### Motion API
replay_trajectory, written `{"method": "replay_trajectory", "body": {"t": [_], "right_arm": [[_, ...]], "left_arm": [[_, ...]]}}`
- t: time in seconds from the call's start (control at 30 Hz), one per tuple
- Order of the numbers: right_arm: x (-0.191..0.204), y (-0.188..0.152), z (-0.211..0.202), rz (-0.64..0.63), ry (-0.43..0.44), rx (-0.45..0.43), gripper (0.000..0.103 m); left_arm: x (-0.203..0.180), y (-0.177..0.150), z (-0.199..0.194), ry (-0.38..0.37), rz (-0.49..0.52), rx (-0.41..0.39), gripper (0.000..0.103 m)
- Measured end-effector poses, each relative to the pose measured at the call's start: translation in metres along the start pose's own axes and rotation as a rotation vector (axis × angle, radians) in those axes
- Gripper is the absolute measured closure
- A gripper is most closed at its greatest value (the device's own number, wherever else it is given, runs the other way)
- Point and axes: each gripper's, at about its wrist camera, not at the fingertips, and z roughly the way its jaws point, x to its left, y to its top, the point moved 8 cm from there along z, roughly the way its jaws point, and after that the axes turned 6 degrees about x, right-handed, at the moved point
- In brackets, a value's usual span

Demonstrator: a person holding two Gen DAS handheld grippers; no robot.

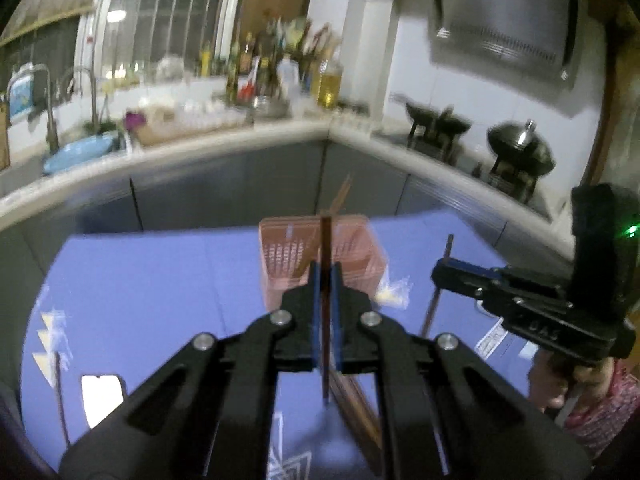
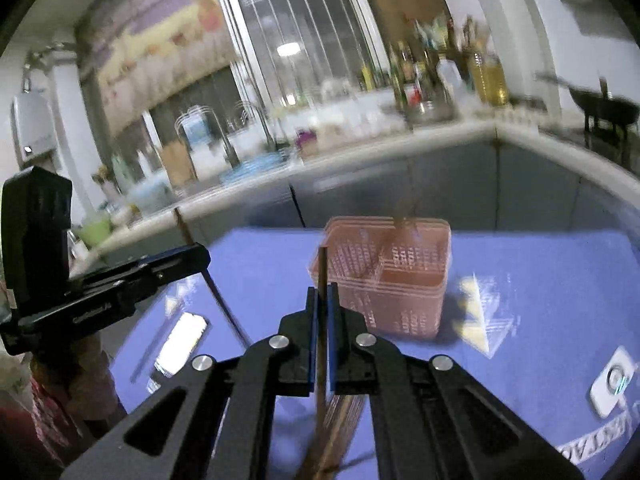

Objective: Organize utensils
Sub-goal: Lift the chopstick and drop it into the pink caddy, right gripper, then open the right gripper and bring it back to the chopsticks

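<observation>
Here chopstick (image 1: 326,248) upright, clamped between left tongs (image 1: 326,276).

Motion-smeared and unreadable: far counter bottles (image 1: 276,68), sink tap (image 1: 86,96) and pans (image 1: 520,148); pink basket (image 2: 384,276) outline doubled, its contents indistinct; near chopstick bundle (image 1: 356,420) cut by the frame edge; table-mat print (image 2: 592,448) cropped; person's hand (image 1: 560,380) partly hidden behind the gripper body.
</observation>
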Motion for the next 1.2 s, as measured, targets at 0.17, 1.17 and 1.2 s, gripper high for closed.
{"method": "replay_trajectory", "body": {"t": [0.17,1.17,1.2], "right_arm": [[0.012,0.090,-0.017,-0.058,-0.030,-0.147,0.098],[-0.048,0.102,0.048,0.097,-0.126,-0.218,0.047],[-0.043,0.101,0.035,0.093,-0.119,-0.235,0.047]], "left_arm": [[-0.010,0.079,-0.029,0.030,0.040,-0.148,0.099],[0.027,0.098,0.060,0.183,-0.047,-0.107,0.061],[0.025,0.098,0.050,0.180,-0.048,-0.126,0.061]]}}
